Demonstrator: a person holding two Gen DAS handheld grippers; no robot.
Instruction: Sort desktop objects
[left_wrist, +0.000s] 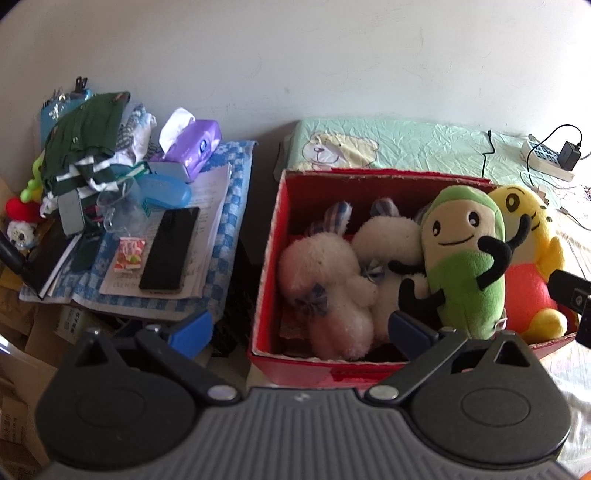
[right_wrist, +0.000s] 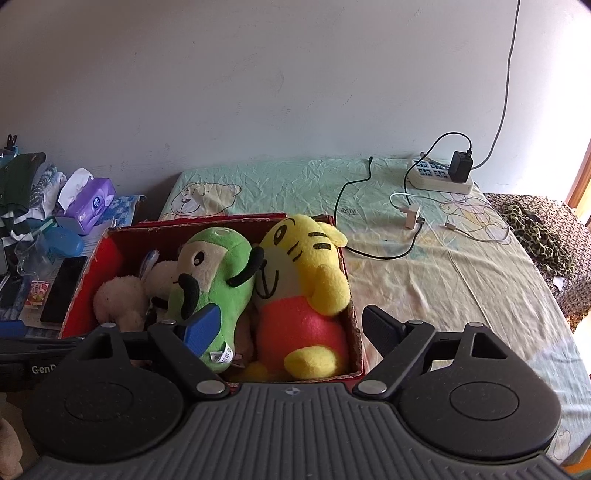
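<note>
Both grippers are held in front of a red box that stands on a bed covered by a pale green sheet.

Left gripper: the jaws are spread wide and hold nothing. The near wall of the box lies between the two blue-tipped fingers. Ahead of the jaws, inside the box, two white plush toys lie side by side. Ahead and toward the right finger, a green plush toy stands upright against them. A yellow plush toy with a red belly stands just beyond the green one, outside the right finger.

Outside the left finger is a cluttered side table with a blue checked cloth. On it lie a black phone, a small snack packet, a purple tissue pack and a heap of dark green clothing.

Right gripper: the jaws are spread wide and hold nothing. The yellow plush toy sits directly ahead, between the fingers. The left finger overlaps the lower body of the green plush toy in this view; contact cannot be determined. The right finger stands outside the box's right wall, over the sheet.

Further ahead and to the right of these jaws, a white power strip with a black adapter lies near the wall, with loose cables on the sheet.
</note>
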